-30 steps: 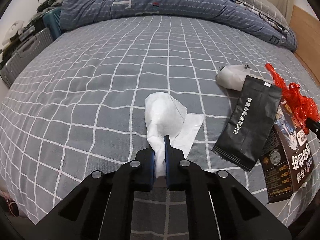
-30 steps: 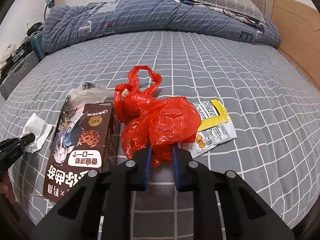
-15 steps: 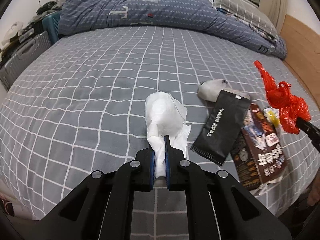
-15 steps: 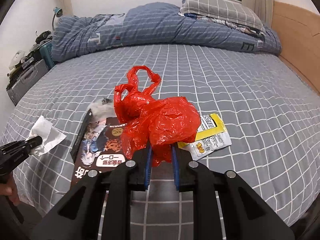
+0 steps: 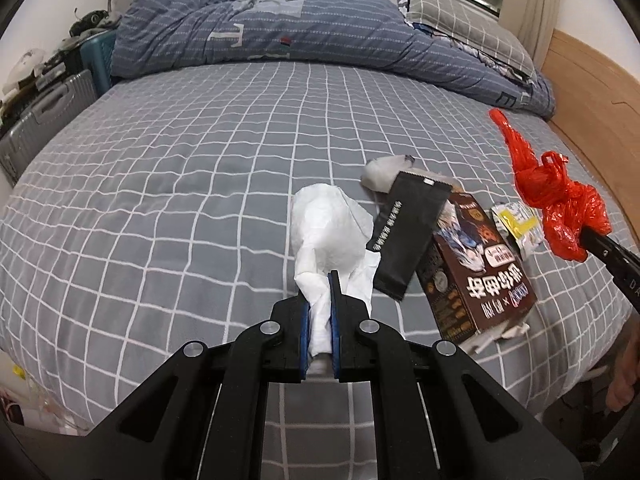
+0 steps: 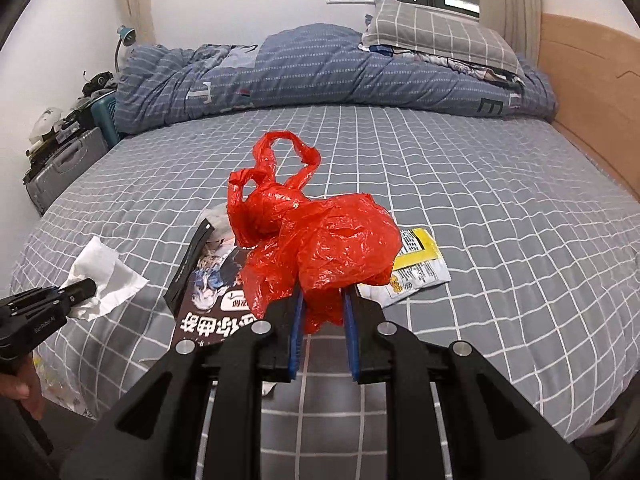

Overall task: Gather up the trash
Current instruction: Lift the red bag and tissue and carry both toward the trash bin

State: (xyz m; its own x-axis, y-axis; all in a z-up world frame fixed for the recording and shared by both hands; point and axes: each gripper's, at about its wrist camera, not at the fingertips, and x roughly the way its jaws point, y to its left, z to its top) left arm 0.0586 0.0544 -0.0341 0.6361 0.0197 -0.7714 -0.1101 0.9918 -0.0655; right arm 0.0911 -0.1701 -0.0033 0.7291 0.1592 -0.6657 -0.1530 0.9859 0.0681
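My left gripper (image 5: 320,280) is shut on a crumpled white tissue (image 5: 328,224), held clear above the grey checked bed. The right wrist view shows that tissue (image 6: 104,276) at the left, pinched by the left gripper (image 6: 86,286). My right gripper (image 6: 322,300) is shut on a crumpled red plastic bag (image 6: 320,240), lifted off the bed; the left wrist view has the red bag (image 5: 560,200) at the right edge. Still on the bed lie a black sachet (image 5: 408,232), a brown snack box (image 5: 476,264), a yellow and white wrapper (image 6: 416,268) and a grey wad (image 5: 382,174).
The bed (image 5: 180,184) has a folded blue quilt (image 6: 320,72) and a checked pillow (image 6: 436,32) at its far end. A wooden bed frame (image 6: 592,92) runs along the right. A grey suitcase (image 5: 40,120) and clutter stand at the left. A hand (image 6: 20,392) shows low left.
Both grippers have risen and drawn back from the bed, carrying the tissue and the red bag. The trash left on the bed looks smaller and farther away.
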